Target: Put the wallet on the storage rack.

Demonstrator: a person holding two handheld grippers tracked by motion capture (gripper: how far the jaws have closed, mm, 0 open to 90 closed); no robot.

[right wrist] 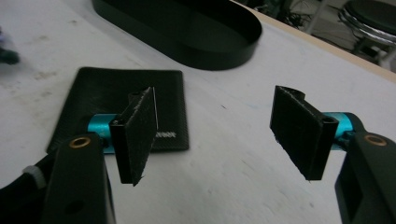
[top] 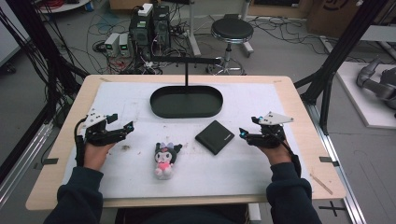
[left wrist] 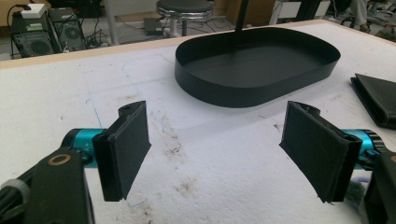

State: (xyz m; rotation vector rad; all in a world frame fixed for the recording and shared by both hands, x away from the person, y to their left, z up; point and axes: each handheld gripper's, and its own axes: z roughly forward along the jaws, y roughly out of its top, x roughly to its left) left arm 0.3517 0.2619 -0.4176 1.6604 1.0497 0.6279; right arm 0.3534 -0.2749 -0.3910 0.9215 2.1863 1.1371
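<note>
The left claw (top: 120,122) hovers over the left of the white counter (top: 126,100), jaws spread wide with nothing between them, pointed toward the black oval tray (top: 186,101). Just right of it lies the plush toy (top: 164,159), face up near the front edge; the left gripper view catches a sliver of it at the lower right corner, so a blind reach could nudge it off the mat. Next comes the black wallet (top: 214,136), flat and close to the tray. The right claw (top: 248,127), equally wide and empty, aims at it; the right gripper view shows how thin it lies (right wrist: 126,105), so the jaws may scrape the counter or push it along rather than pinch it.
</note>
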